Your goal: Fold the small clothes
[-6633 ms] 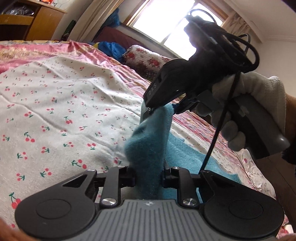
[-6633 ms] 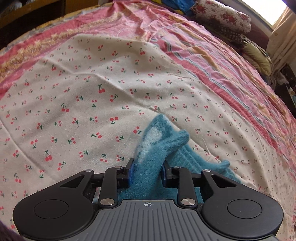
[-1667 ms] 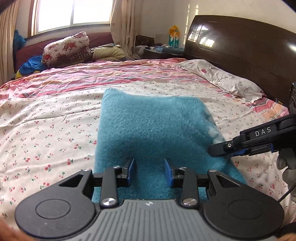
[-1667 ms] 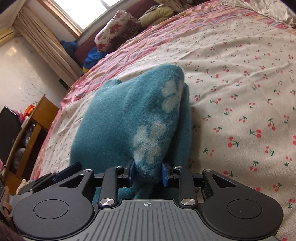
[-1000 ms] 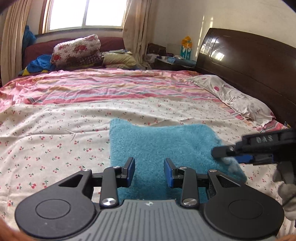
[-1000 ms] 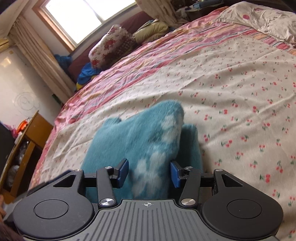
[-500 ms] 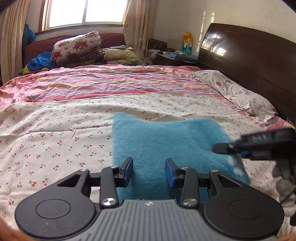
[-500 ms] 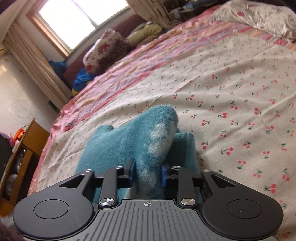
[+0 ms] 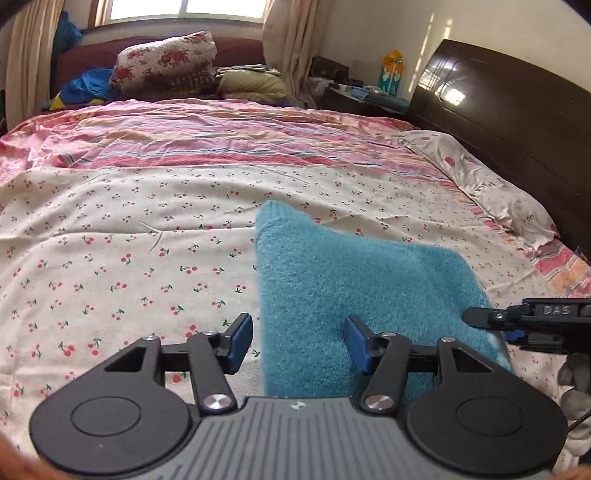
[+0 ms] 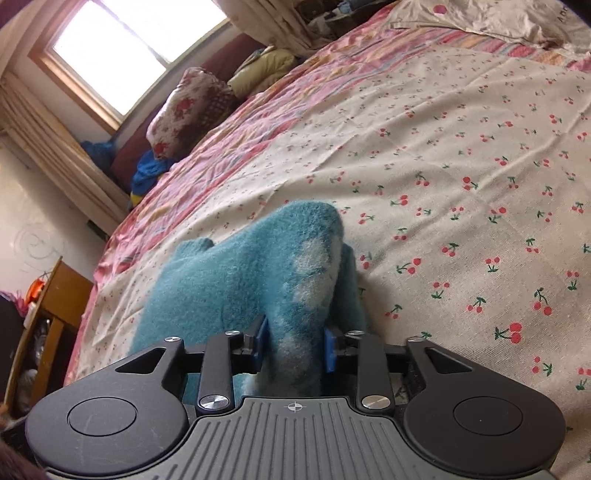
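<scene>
The left gripper (image 9: 298,341) was opening, its jaws apart over the fuzzy blue sock (image 9: 354,291). The right gripper (image 10: 294,347) was loosening, its pads still touching a bunched fold that hid the sock's near end.

A sunlit window (image 9: 177,7) with curtains (image 9: 291,48) faces a cherry-print bed (image 9: 110,236) and dark headboard (image 9: 517,129).

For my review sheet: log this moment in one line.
left gripper: opening, garment released | right gripper: opening, garment fold between | bed
</scene>
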The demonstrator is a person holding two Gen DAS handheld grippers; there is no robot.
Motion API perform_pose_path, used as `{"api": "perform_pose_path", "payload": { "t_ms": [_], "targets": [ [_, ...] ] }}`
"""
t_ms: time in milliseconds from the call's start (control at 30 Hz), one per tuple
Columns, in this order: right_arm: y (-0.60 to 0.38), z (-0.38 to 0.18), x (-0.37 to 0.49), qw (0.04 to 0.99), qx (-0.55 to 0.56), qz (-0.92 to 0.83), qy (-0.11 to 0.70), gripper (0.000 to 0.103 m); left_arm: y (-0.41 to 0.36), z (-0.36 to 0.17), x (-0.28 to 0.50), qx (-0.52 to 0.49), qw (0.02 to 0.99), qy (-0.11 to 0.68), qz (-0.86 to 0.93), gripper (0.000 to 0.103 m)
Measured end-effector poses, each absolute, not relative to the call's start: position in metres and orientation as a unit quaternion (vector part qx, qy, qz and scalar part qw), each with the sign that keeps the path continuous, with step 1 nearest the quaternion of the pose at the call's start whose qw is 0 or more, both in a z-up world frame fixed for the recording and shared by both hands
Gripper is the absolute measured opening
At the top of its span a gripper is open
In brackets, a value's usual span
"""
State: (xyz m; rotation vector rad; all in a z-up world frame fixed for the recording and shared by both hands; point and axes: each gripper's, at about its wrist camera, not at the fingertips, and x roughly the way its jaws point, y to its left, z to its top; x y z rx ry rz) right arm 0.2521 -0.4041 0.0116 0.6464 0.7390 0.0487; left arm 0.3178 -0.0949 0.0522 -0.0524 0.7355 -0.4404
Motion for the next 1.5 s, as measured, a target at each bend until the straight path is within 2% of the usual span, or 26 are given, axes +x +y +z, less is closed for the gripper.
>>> {"api": "perform_pose_path", "payload": {
  "t_ms": [67, 133, 200, 300, 433, 667, 833, 900, 967, 1033, 1100, 1300, 1500],
  "targets": [
    [-0.402, 0.019, 0.246, 0.886, 0.301, 0.021, 0.352, 0.043, -0.094, 0.055, 0.317, -0.019, 0.91, 0.353, -0.218, 0.06],
    [-0.4, 0.025, 0.24, 0.891, 0.294, 0.02, 0.346, 0.056, -0.091, 0.057, 0.317, -0.026, 0.907, 0.354, -0.225, 0.06],
    [-0.398, 0.029, 0.234, 0.893, 0.293, 0.025, 0.34, 0.06, -0.089, 0.058, 0.317, -0.034, 0.904, 0.356, -0.235, 0.06],
    [-0.392, 0.03, 0.23, 0.894, 0.286, 0.034, 0.343, 0.072, -0.086, 0.055, 0.318, -0.034, 0.9, 0.363, -0.24, 0.06],
    [-0.39, 0.014, 0.231, 0.889, 0.27, 0.022, 0.369, 0.078, -0.074, 0.047, 0.322, -0.071, 0.887, 0.377, -0.256, 0.062],
    [-0.407, -0.016, 0.235, 0.85, 0.352, 0.052, 0.388, 0.083, -0.067, 0.037, 0.337, -0.111, 0.861, 0.4, -0.295, 0.066],
    [-0.405, -0.025, 0.247, 0.841, 0.373, 0.077, 0.385, 0.088, -0.082, 0.025, 0.349, -0.098, 0.852, 0.406, -0.315, 0.084],
    [-0.403, -0.028, 0.253, 0.838, 0.379, 0.083, 0.383, 0.089, -0.086, 0.018, 0.357, -0.107, 0.844, 0.416, -0.32, 0.094],
    [-0.401, -0.031, 0.26, 0.834, 0.392, 0.087, 0.379, 0.089, -0.088, 0.011, 0.363, -0.121, 0.836, 0.425, -0.324, 0.096],
    [-0.397, -0.034, 0.265, 0.835, 0.391, 0.091, 0.377, 0.089, -0.086, 0.007, 0.365, -0.138, 0.83, 0.43, -0.328, 0.095],
    [-0.397, -0.034, 0.265, 0.832, 0.398, 0.092, 0.376, 0.088, -0.083, 0.007, 0.359, -0.147, 0.831, 0.424, -0.329, 0.088],
    [-0.389, -0.024, 0.251, 0.832, 0.389, 0.106, 0.381, 0.073, -0.072, 0.018, 0.327, -0.142, 0.837, 0.414, -0.328, 0.079],
    [-0.362, -0.008, 0.231, 0.824, 0.36, 0.163, 0.407, 0.064, -0.029, 0.029, 0.269, -0.15, 0.842, 0.42, -0.305, 0.077]
  ]
}}
